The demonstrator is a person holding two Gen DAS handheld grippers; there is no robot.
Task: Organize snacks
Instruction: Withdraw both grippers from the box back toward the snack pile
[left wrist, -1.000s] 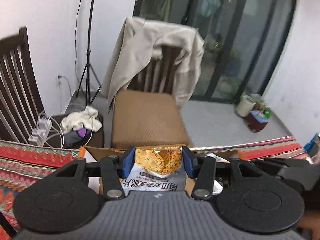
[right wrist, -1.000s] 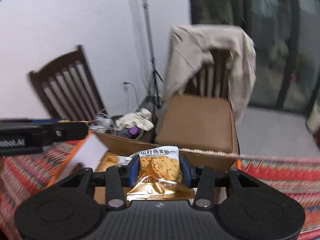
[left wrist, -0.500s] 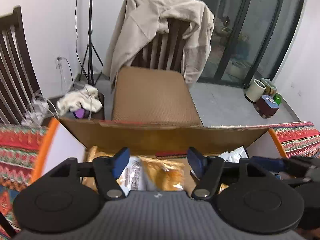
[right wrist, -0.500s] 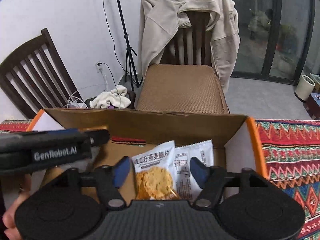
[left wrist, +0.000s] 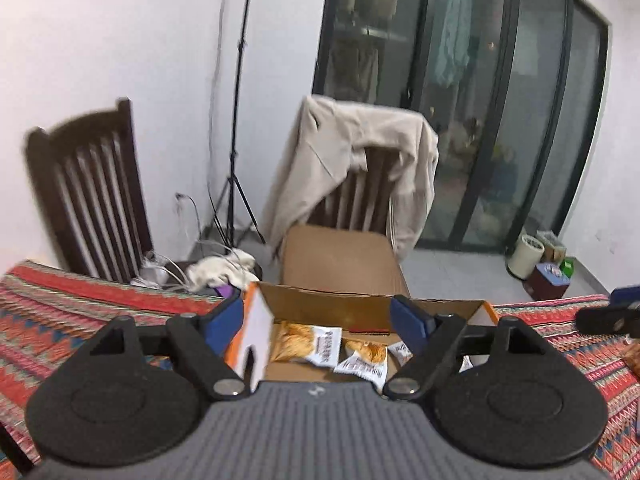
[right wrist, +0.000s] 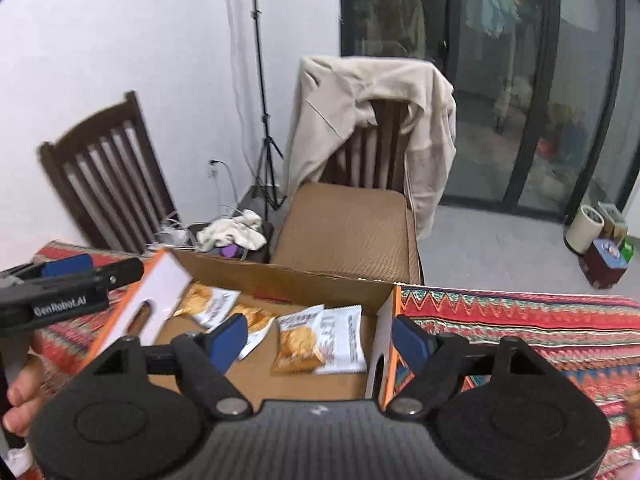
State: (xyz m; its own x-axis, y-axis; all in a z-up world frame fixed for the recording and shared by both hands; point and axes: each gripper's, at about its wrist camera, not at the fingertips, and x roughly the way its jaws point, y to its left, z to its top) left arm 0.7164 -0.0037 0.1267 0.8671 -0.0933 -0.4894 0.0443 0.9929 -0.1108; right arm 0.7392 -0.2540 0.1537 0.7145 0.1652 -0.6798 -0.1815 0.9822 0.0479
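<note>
An open cardboard box (right wrist: pixel 288 276) with orange-edged white flaps stands on the patterned tablecloth; it also shows in the left wrist view (left wrist: pixel 320 300). Several snack packets lie inside, among them an orange-and-white pair (right wrist: pixel 320 340) at the right and others (right wrist: pixel 210 302) at the left; in the left wrist view a packet (left wrist: pixel 306 342) lies near the left flap. My right gripper (right wrist: pixel 320 338) is open and empty above the box's near side. My left gripper (left wrist: pixel 320 322) is open and empty, held back over the box; it also shows at the left of the right wrist view (right wrist: pixel 68 280).
A red patterned tablecloth (right wrist: pixel 520 320) covers the table. Behind the table a chair (right wrist: pixel 352 224) has a beige jacket (right wrist: pixel 372 112) over its back. A second dark wooden chair (right wrist: pixel 108 184) stands at the left. A tripod and cables are by the wall.
Both grippers held a snack packet one second ago, opened over the box and dropped them inside. Both have since opened wider and pulled back and up from the box.
</note>
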